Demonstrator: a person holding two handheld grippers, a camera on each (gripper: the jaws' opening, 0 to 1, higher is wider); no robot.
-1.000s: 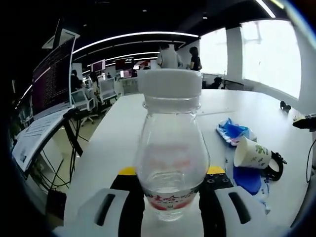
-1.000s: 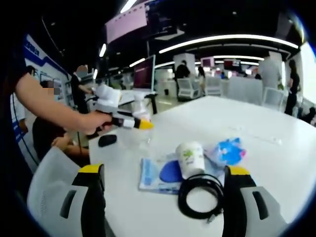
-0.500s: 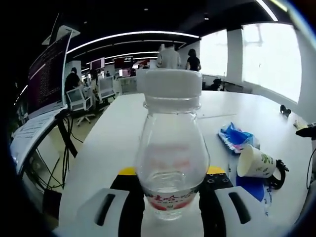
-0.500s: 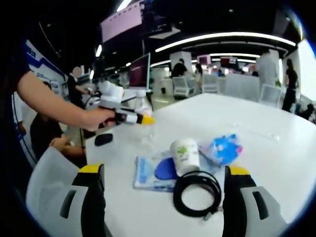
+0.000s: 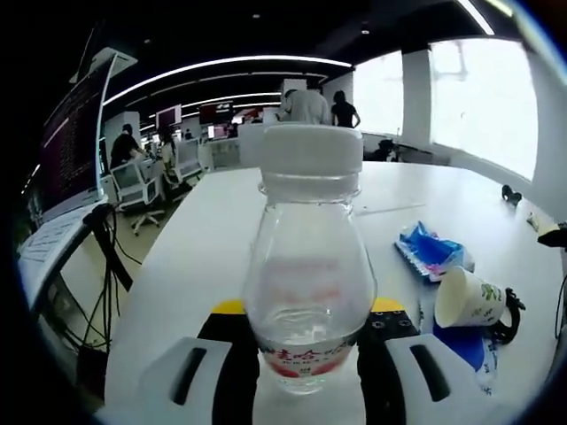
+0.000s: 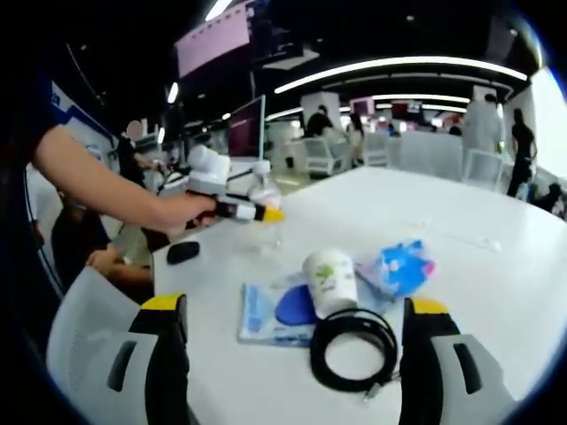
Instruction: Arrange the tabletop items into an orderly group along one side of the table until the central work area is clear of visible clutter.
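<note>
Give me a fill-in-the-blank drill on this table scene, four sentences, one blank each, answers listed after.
1. The left claw is shut on a clear ____ with a white cap.
2. The paper cup stands just behind a coiled black ____.
3. The right claw holds nothing; its jaws stand ____.
4. Left of the cup, on the flat packet, lies a round ____ disc.

Missing words: bottle; cable; open; blue
</note>
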